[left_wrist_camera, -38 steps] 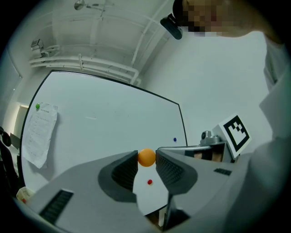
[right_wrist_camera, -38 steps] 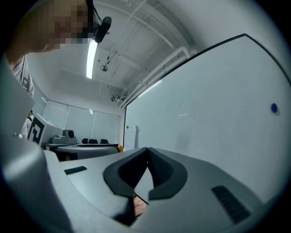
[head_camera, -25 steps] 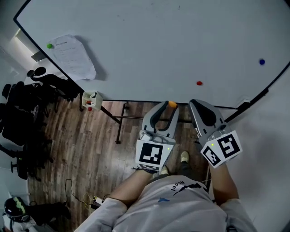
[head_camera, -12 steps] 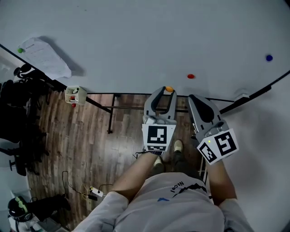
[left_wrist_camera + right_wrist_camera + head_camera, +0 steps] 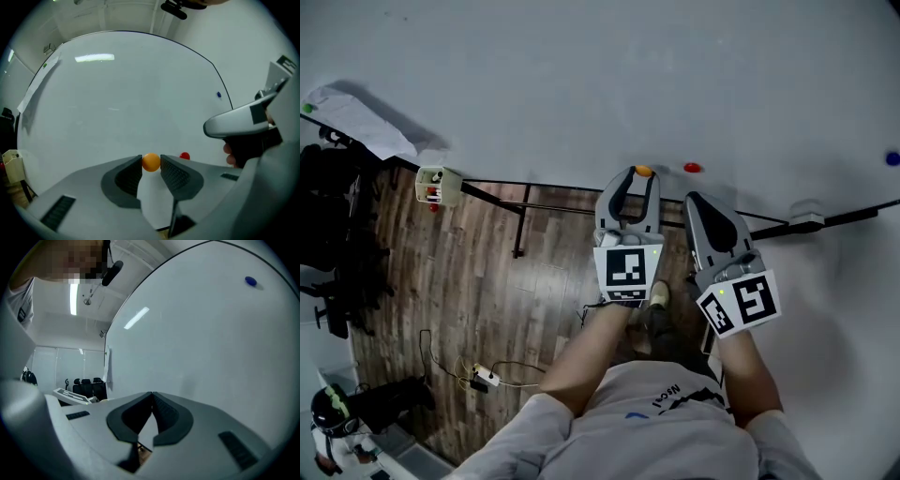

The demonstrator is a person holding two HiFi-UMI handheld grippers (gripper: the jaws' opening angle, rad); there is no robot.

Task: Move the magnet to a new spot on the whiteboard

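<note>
Left gripper view: left claw (image 5: 151, 161) clamps orange magnet (image 5: 151, 162) at whiteboard (image 5: 117, 93); right claw (image 5: 152, 397) pinched together (shirt print (image 5: 667, 396) illegible).

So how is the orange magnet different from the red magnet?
The orange magnet is orange; the red magnet is red. The orange magnet is pinched between the jaws of the left gripper; the red magnet sits alone on the whiteboard, with nothing holding it. Both are small, round, and near the whiteboard's bottom edge.
</note>
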